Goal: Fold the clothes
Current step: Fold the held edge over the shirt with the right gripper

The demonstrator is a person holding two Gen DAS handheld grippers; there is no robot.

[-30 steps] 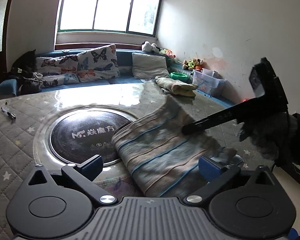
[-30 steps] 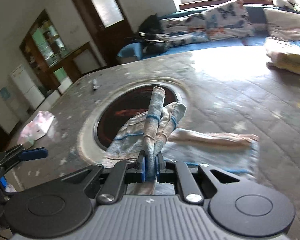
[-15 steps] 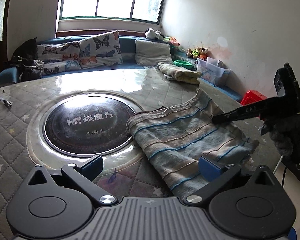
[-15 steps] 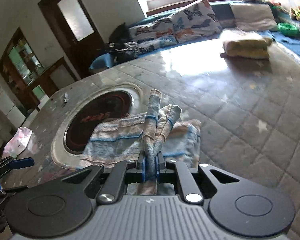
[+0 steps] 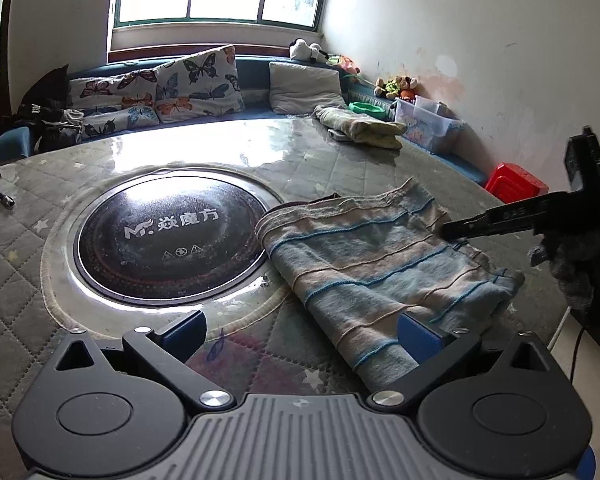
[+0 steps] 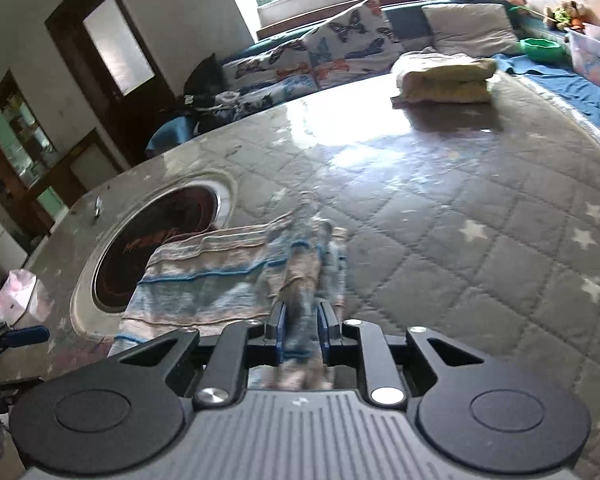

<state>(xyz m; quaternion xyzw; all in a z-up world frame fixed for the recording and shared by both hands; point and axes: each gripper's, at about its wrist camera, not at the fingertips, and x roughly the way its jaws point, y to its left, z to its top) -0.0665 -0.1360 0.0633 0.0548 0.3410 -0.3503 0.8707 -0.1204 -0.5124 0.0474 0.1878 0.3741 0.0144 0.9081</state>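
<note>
A striped blue and beige cloth (image 5: 380, 256) lies folded on the quilted table, right of the round black cooktop (image 5: 168, 236). My left gripper (image 5: 300, 330) is open and empty, just short of the cloth's near edge. My right gripper (image 6: 299, 330) has its jaws parted a little with a bunched fold of the cloth (image 6: 236, 280) still between them; the fold is blurred. In the left wrist view the right gripper (image 5: 448, 231) reaches in from the right to the cloth's right edge.
A folded yellow-beige pile of clothes (image 5: 360, 126) sits at the table's far right. A small metal tool (image 5: 2, 198) lies at the far left. Cushions line the bench behind. A red stool (image 5: 516, 186) and a plastic box (image 5: 426, 122) stand by the wall.
My right gripper carried the cloth's fold to the right and lowered it, and its jaws have parted a little. The cloth now lies flatter. My left gripper stayed open.
</note>
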